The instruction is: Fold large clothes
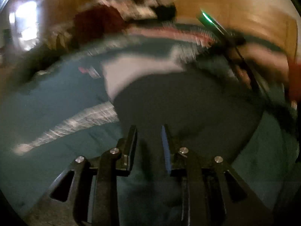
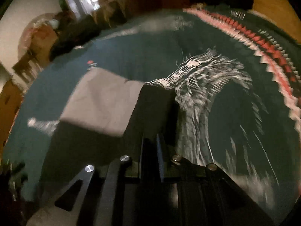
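Note:
A large dark shirt (image 1: 169, 101) with a white dragon print (image 2: 199, 86) lies on a teal bedspread (image 1: 47, 103). My left gripper (image 1: 149, 130) is open and empty just above the dark fabric. My right gripper (image 2: 152, 137) is shut on a fold of the dark shirt (image 2: 154, 103), which rises between its fingers. The right gripper also shows, blurred, at the right of the left wrist view (image 1: 235, 47). A folded light grey garment (image 2: 101, 98) lies to the left of the shirt, also seen in the left wrist view (image 1: 128, 71).
The bedspread has a red and white zigzag border (image 2: 263, 43) at the far side. A dark red item (image 1: 97, 22) and a heap of clothes (image 1: 143, 5) lie beyond the bed. Wooden furniture (image 1: 244, 9) stands behind.

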{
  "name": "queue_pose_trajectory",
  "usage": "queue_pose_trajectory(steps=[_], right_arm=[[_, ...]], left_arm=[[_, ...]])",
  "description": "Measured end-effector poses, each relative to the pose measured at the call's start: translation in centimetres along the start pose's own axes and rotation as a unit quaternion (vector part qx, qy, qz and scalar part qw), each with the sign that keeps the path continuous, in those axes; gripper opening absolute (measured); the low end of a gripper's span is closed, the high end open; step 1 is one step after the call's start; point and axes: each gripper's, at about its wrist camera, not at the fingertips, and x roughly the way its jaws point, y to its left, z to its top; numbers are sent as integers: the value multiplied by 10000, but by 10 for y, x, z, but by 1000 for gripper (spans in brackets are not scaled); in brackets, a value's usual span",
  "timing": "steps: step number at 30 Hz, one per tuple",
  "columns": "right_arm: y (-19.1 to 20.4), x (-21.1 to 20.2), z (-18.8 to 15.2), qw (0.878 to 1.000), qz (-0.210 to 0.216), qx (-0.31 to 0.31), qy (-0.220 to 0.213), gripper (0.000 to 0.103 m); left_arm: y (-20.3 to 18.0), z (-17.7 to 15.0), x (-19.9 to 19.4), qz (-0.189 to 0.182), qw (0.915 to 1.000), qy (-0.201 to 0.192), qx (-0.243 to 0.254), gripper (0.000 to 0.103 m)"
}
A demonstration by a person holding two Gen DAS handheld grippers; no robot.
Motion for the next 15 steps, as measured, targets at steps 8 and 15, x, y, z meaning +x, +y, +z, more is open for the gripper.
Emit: queue_pose_trajectory(steps=[8,15], right_arm=[[9,24,23,9985,-356,-316,283,21],[54,-78,-69,9957,-271,-733,-501,25]], left_arm=[[-2,-8,-32,110,9981,-563,-213,35],[26,48,-4,146,9961,-850,-178,41]])
